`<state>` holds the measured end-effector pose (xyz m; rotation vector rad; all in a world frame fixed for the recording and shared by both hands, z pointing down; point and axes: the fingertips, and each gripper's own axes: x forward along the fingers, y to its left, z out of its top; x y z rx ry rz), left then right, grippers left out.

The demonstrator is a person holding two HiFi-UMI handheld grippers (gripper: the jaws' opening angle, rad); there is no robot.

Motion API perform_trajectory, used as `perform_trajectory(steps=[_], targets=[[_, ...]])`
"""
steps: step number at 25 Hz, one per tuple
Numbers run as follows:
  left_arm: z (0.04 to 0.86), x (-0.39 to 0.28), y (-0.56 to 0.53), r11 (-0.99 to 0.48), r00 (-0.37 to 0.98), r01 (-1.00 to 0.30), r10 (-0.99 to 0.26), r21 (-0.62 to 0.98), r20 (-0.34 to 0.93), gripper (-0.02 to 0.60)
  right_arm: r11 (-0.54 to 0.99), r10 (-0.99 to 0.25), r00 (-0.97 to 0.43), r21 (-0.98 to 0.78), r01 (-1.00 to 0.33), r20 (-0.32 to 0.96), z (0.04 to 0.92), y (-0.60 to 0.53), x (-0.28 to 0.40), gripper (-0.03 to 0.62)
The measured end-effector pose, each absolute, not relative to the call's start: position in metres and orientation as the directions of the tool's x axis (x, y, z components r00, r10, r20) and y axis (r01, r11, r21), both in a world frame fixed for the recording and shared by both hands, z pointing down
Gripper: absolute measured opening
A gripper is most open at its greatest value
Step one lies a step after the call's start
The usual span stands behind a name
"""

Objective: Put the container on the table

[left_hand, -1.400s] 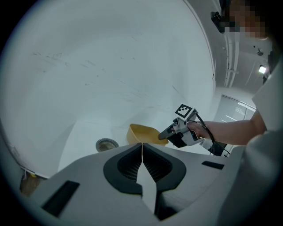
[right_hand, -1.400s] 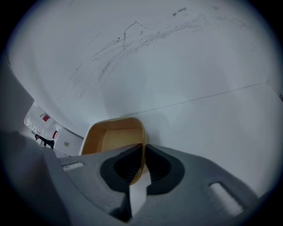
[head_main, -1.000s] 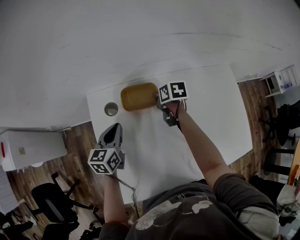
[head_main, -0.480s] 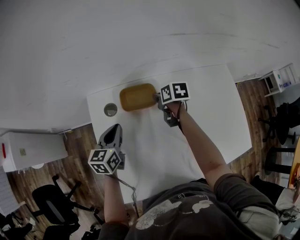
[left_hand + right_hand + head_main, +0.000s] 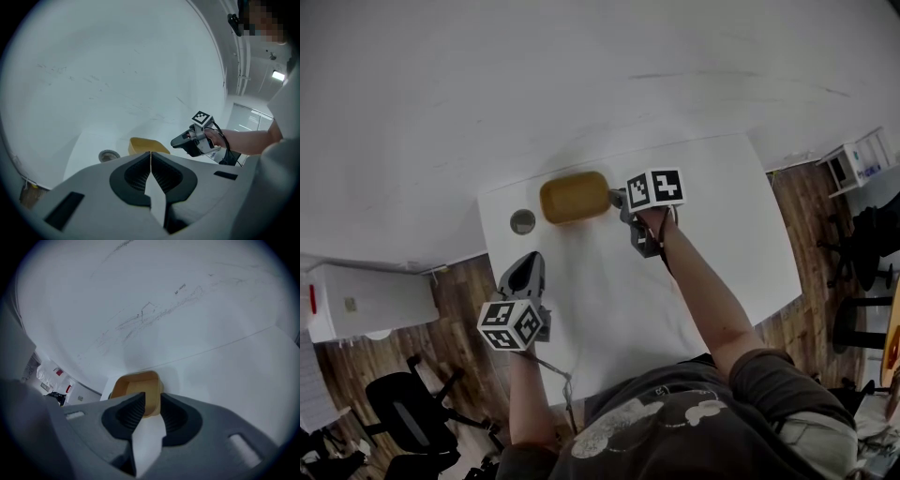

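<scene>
A yellow rounded container (image 5: 575, 197) stands upright on the white table (image 5: 712, 234), near its far edge. My right gripper (image 5: 617, 198) hangs just off the container's right end. Its jaws have just been opening and stand apart. In the right gripper view the container's near wall (image 5: 136, 383) shows in the gap of the right gripper (image 5: 153, 397), and neither pad presses on it. My left gripper (image 5: 525, 274) is shut and empty over the table's left edge. In the left gripper view the left gripper (image 5: 150, 152) has its jaws meeting in a line, with the container (image 5: 143, 145) beyond.
A small grey round disc (image 5: 522, 221) lies on the table left of the container. A white cabinet (image 5: 356, 300) and a black office chair (image 5: 403, 412) stand on the wood floor at left. A white shelf (image 5: 858, 159) stands at far right.
The right gripper has let go of the container's right end and lifted slightly off it. The container stays in place on the table. The left gripper has hardly shifted.
</scene>
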<state>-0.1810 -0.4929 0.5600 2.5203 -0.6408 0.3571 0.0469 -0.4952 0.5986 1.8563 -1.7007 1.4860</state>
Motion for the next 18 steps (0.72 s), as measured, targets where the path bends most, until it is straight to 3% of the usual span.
perform_trajectory(steps=[18], targets=[[0.524, -0.195, -0.449, -0.749, 0.837, -0.541, -0.432, 0.382, 0.336, 0.011, -0.176, -0.651, -0.268, -0.485, -0.857, 0.710, 0.561, -0.463, 0.018, 0.100]])
